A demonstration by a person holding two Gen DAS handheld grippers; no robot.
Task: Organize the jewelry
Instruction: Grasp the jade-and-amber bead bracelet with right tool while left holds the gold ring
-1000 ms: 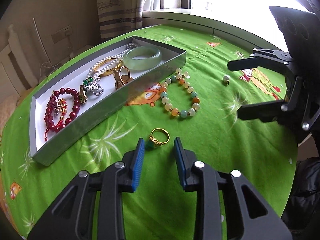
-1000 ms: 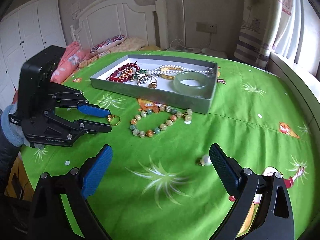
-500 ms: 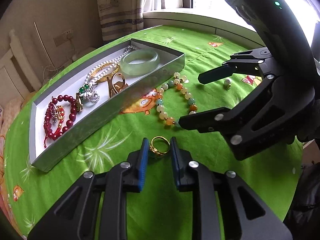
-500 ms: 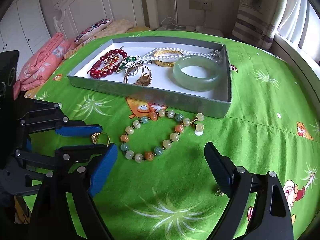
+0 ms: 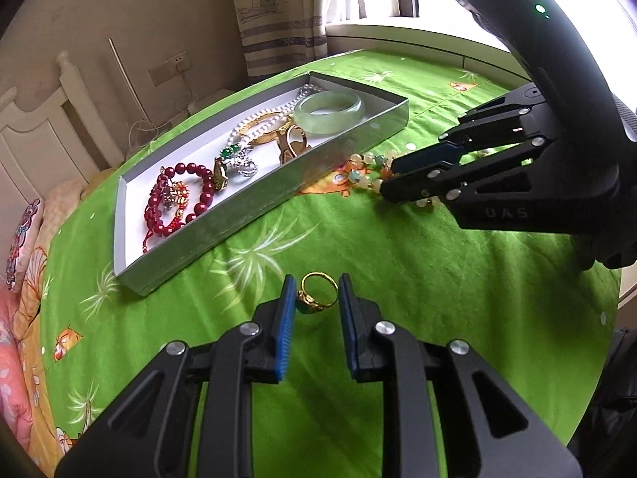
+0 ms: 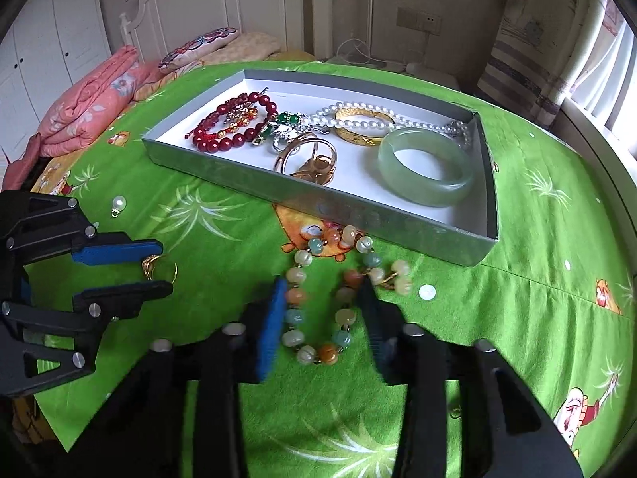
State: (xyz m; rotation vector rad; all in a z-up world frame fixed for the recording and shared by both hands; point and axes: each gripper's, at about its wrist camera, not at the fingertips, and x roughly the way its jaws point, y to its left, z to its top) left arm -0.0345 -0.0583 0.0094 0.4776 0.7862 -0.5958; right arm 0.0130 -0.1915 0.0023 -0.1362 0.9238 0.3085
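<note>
Gripping a gold ring (image 5: 317, 293) with a green stone between blue-padded jaws: left gripper (image 5: 314, 310), pads pressed on either side of the band, ring held just over the green tablecloth (image 5: 438, 298). Seen from the right wrist too, ring (image 6: 158, 267) pinched between the two blue fingers. Straddling a beaded bracelet (image 6: 332, 298) of pale cream, orange and blue-green beads: right gripper (image 6: 322, 310), jaws partly spread with a finger at each side of the loop; contact with the beads blurred, hard to tell. Bracelet lying on the cloth just beside the near wall of the grey tray (image 6: 358, 215). Inside the tray: pale green jade bangle (image 6: 428, 165) at the right end, gold bangle (image 6: 360, 129) crossed by a pearl strand (image 6: 422, 123), rose-gold rings (image 6: 312, 159), dark red bead bracelet (image 6: 235, 127) at the left end. Resting alone on the cloth, a small pearl pendant (image 6: 118, 203), well apart from the tray.
</note>
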